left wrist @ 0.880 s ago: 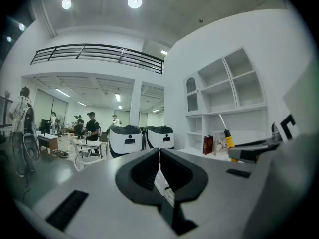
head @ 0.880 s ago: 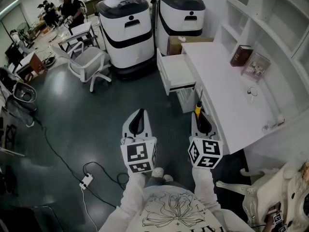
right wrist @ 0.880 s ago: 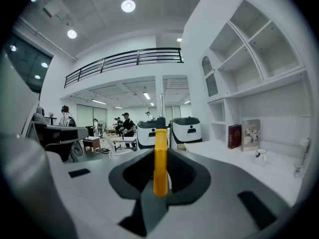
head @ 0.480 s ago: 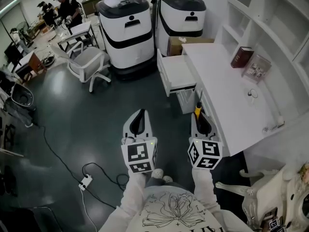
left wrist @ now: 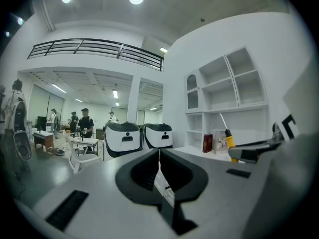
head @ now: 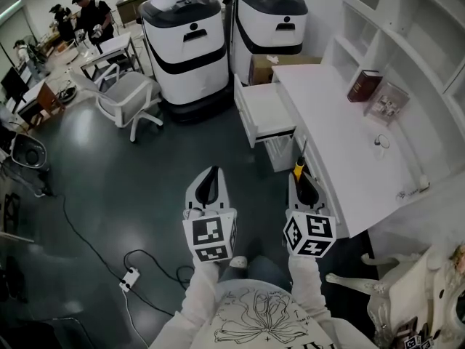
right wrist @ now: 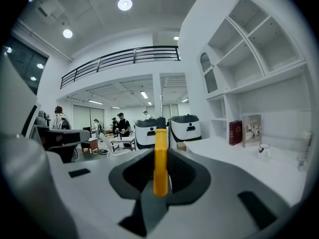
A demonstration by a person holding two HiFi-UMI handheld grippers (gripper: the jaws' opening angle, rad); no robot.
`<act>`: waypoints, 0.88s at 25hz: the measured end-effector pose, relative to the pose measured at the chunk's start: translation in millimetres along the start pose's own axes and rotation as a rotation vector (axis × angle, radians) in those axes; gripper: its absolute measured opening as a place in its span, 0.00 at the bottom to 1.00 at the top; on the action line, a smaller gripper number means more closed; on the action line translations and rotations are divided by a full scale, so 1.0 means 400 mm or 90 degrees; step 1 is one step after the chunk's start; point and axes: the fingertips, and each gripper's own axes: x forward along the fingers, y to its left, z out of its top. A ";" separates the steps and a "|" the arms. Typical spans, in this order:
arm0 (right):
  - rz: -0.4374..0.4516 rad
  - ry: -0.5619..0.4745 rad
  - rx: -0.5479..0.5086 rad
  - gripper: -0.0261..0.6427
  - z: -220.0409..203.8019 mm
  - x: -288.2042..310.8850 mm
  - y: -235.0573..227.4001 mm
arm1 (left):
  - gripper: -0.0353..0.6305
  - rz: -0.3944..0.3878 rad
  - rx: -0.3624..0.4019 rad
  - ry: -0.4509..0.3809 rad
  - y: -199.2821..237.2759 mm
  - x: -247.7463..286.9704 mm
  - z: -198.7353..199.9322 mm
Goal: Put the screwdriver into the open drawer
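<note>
My right gripper (head: 300, 173) is shut on the screwdriver (right wrist: 160, 161), whose yellow handle stands upright between the jaws with the metal shaft pointing up. In the head view the screwdriver (head: 298, 166) pokes out ahead of the gripper, beside the white desk's (head: 349, 144) near edge. The open drawer (head: 265, 112) juts out from the desk farther ahead, white, with nothing seen inside. My left gripper (head: 211, 182) hangs over the dark floor, jaws together with nothing between them; its jaws (left wrist: 159, 171) show shut in the left gripper view, where the screwdriver (left wrist: 230, 141) appears at right.
Two large white-and-black machines (head: 185, 46) stand beyond the drawer. A grey office chair (head: 127, 97) is at the left. A book (head: 362, 84), a framed picture (head: 386, 102) and a small ring-like item (head: 380, 141) lie on the desk. A cable and power strip (head: 129, 276) cross the floor.
The view has shifted slightly; both grippers keep their places relative to the body, and the screwdriver stays gripped.
</note>
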 end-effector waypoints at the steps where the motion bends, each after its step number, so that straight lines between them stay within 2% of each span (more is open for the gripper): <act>1: -0.001 0.003 0.002 0.15 -0.006 0.004 0.002 | 0.07 -0.001 -0.001 0.003 0.004 0.005 -0.004; 12: -0.003 0.034 0.009 0.15 -0.042 0.091 -0.009 | 0.07 -0.001 -0.003 0.033 0.036 0.092 -0.043; 22: 0.016 0.036 0.006 0.15 -0.004 0.280 -0.095 | 0.07 0.018 -0.001 0.035 0.035 0.285 -0.027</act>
